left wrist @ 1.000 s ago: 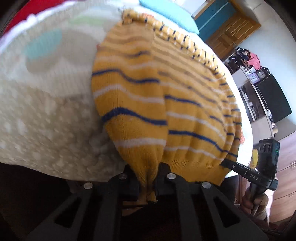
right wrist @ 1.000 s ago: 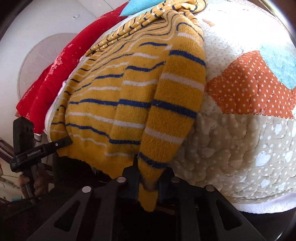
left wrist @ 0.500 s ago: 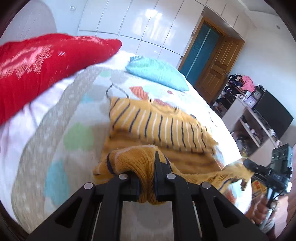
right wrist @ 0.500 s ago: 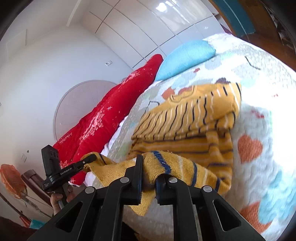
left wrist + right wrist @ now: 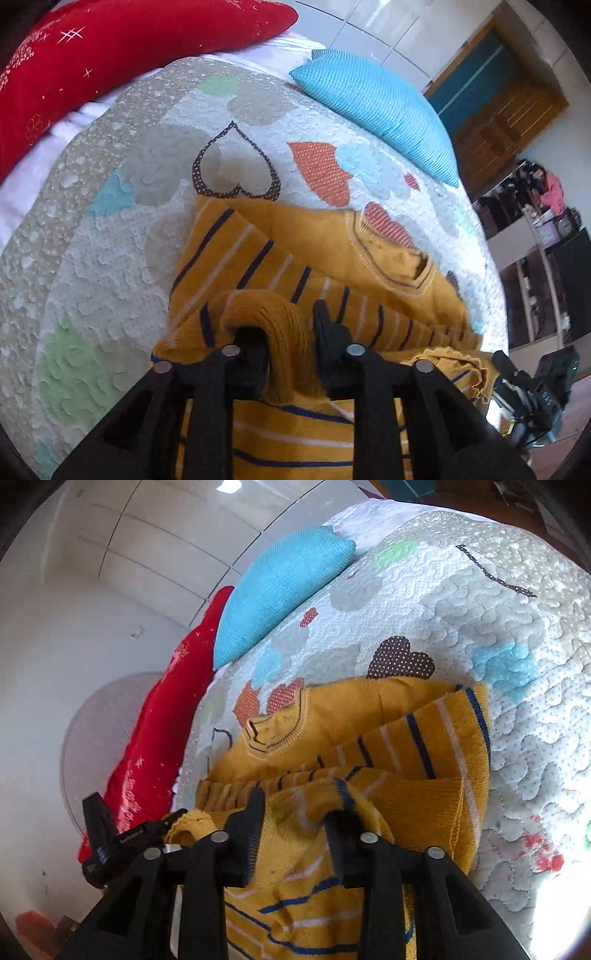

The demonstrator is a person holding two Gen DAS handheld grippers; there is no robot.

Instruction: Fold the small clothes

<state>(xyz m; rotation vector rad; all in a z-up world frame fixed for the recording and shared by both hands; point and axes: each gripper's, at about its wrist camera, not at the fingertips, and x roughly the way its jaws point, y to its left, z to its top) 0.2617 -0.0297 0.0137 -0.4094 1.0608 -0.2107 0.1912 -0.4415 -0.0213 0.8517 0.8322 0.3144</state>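
You are now easing both grips: the left gripper [image 5: 284, 332] and right gripper [image 5: 295, 812] are standing apart, apparently no longer pinching the sweater [image 5: 325, 251], whose hem is draping across them, folded toward its collar on the quilt [image 5: 110, 258].

"GenRobot.AI" on left gripper [image 5: 122, 840]

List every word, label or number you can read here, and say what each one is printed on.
"GenRobot.AI": white lettering on the left gripper, seen in the right wrist view.
White letters on the right gripper, in the left wrist view: too blurred to read.
Clock on the shelf: numerals too small to read.
Mustard striped sweater, quilt and red pillow: patterns only, no text.
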